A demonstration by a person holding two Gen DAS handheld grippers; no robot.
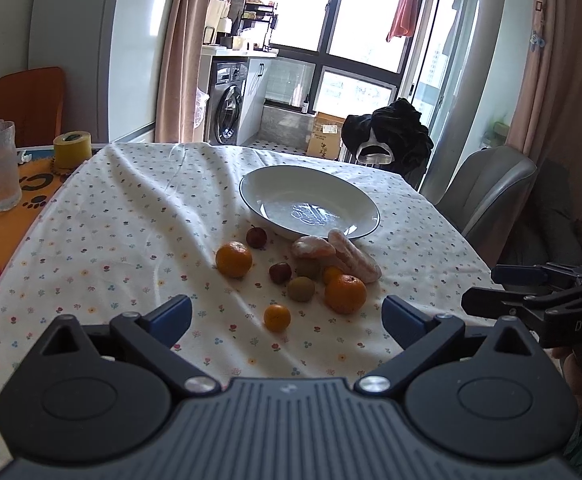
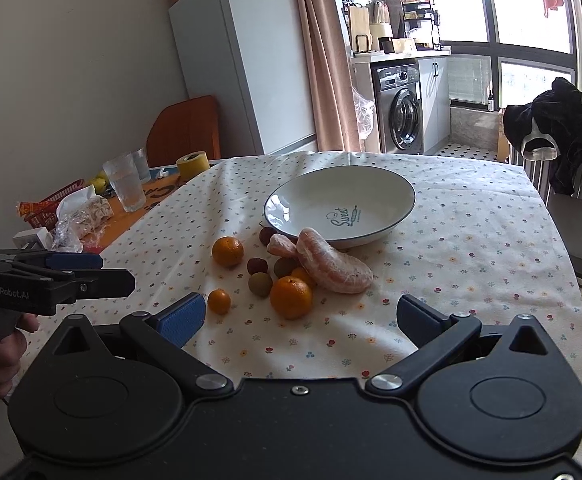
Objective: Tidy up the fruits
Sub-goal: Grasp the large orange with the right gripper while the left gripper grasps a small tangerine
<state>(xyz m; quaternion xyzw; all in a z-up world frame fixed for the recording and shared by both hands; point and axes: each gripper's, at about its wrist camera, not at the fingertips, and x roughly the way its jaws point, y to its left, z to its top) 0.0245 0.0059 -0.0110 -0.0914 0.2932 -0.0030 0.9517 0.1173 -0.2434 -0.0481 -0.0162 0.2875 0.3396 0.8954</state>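
Off to the side: clear glass [image 2: 125, 187], yellow tape roll [image 2: 192, 163], crumpled plastic wrap [image 2: 81, 216]; behind, washing machine [image 2: 400, 114], white fridge [image 2: 243, 56].

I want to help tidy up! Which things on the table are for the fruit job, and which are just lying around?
For the fruit job:
- oranges
- peeled citrus pieces
- small red fruits
- small green fruits
- white bowl, no fruit in it

Just lying around:
- drinking glasses
- yellow tape roll
- crumpled plastic wrappers

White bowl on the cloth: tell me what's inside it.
No fruit sits in the white bowl; only the printed word "Sweet" shows. The near inner wall is hidden behind its rim.
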